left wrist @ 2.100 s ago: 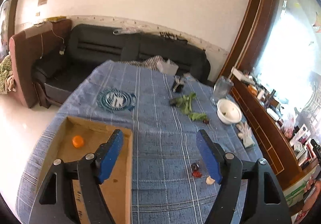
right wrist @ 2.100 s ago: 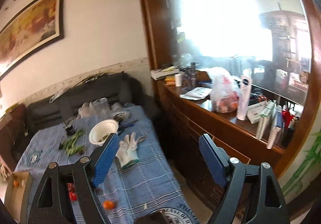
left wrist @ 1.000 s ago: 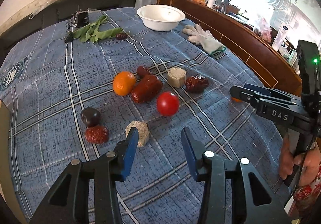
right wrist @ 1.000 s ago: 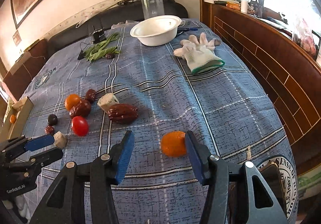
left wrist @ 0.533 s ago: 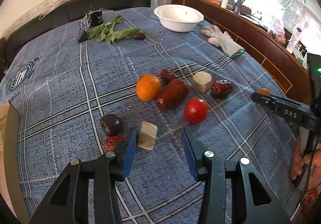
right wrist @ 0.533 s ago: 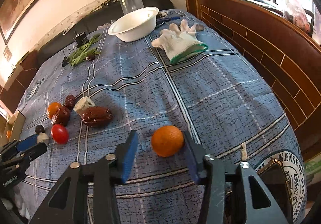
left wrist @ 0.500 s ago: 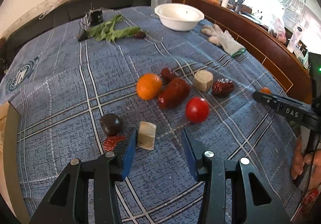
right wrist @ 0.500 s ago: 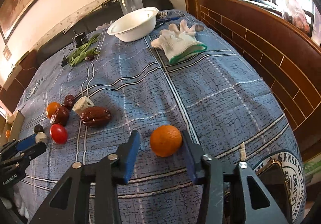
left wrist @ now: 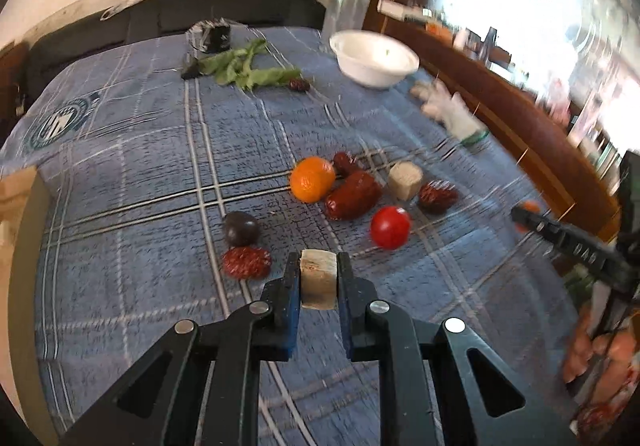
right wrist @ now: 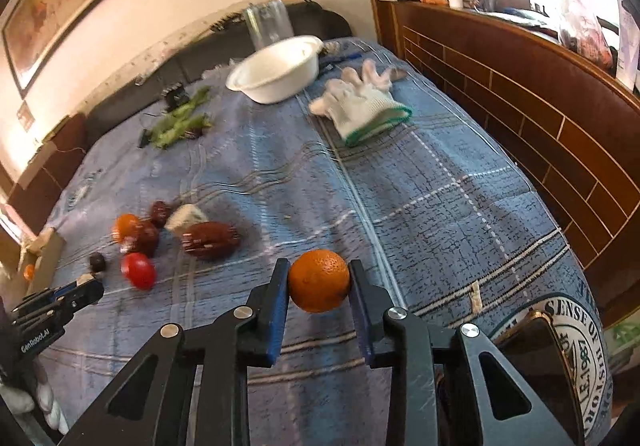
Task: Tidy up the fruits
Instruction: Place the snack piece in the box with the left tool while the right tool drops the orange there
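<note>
— What is lying under you?
— A blue plaid cloth [right wrist: 400, 186], carrying a white bowl [right wrist: 276, 72].
— And your jaws?
— My right gripper [right wrist: 319, 284] is clamping an orange [right wrist: 319, 280] above the cloth; my left gripper [left wrist: 319, 278] is pinching a pale cut chunk [left wrist: 318, 280] near the tomato [left wrist: 390, 227].

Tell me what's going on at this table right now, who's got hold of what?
A person is sorting fruit with a handheld gripper in each hand. The left gripper is shut on a pale beige chunk, and the right gripper is shut on an orange. On the blue plaid cloth lie another orange, a red tomato, several dark red-brown fruits and a second beige chunk. A cardboard box sits at the left edge, and a white bowl and a glove lie farther back.
</note>
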`<action>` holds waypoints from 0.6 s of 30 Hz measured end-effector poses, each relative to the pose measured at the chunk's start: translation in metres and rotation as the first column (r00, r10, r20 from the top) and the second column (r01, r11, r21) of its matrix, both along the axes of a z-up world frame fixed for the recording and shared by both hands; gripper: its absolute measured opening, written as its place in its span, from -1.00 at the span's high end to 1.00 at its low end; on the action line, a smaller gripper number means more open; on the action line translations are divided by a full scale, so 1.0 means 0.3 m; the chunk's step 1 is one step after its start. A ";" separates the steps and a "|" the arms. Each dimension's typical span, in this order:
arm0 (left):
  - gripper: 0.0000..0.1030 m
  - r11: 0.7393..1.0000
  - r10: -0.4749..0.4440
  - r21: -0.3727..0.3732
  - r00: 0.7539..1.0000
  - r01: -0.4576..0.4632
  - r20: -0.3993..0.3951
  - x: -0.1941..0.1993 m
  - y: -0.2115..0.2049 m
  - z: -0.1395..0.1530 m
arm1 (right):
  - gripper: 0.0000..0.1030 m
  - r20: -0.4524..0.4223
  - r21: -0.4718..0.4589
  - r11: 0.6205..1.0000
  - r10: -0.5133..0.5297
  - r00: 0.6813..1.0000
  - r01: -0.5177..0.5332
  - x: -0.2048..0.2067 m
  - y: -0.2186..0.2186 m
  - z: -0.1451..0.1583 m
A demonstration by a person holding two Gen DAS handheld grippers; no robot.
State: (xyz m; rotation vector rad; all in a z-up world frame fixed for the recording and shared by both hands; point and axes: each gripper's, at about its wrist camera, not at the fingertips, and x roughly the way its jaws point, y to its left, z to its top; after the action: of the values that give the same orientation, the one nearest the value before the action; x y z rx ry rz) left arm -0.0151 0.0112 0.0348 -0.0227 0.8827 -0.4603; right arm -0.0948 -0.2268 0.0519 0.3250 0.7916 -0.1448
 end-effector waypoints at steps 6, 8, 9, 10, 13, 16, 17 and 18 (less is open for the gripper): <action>0.70 0.985 0.100 -0.142 0.995 -0.097 0.014 -0.089 0.213 0.102 | 0.40 0.057 -0.005 0.996 0.088 0.995 -0.088 -0.050 0.123 0.115; 0.70 0.977 0.157 -0.150 0.987 -0.152 0.023 -0.112 0.310 0.125 | 0.40 0.064 -0.002 0.990 0.144 0.988 -0.144 -0.048 0.192 0.152; 0.70 0.971 0.192 -0.148 0.981 -0.185 0.031 -0.124 0.372 0.136 | 0.40 0.064 -0.001 0.986 0.169 0.984 -0.169 -0.044 0.221 0.164; 0.70 0.966 0.223 -0.141 0.974 -0.216 0.039 -0.135 0.431 0.147 | 0.39 0.063 -0.001 0.979 0.204 0.977 -0.204 -0.037 0.267 0.177; 0.69 0.950 0.304 -0.090 0.950 -0.298 0.065 -0.157 0.592 0.163 | 0.39 0.060 0.002 0.945 0.328 0.943 -0.328 -0.010 0.436 0.210; 0.69 0.915 0.403 -0.026 0.913 -0.402 0.064 -0.158 0.779 0.168 | 0.39 0.058 0.024 0.903 0.428 0.902 -0.430 0.022 0.592 0.220; 0.69 0.902 0.432 -0.012 0.900 -0.432 0.060 -0.153 0.841 0.168 | 0.39 0.056 0.039 0.883 0.466 0.883 -0.469 0.042 0.657 0.224; 0.69 0.888 0.460 0.004 0.886 -0.461 0.057 -0.144 0.898 0.166 | 0.39 0.055 0.053 0.865 0.497 0.866 -0.499 0.059 0.710 0.226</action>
State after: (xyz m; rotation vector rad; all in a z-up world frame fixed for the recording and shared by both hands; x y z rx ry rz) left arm -0.0584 0.2808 0.0847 -0.1998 0.7953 -0.0057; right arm -0.0771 -0.0137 0.1195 0.1747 0.8192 0.3771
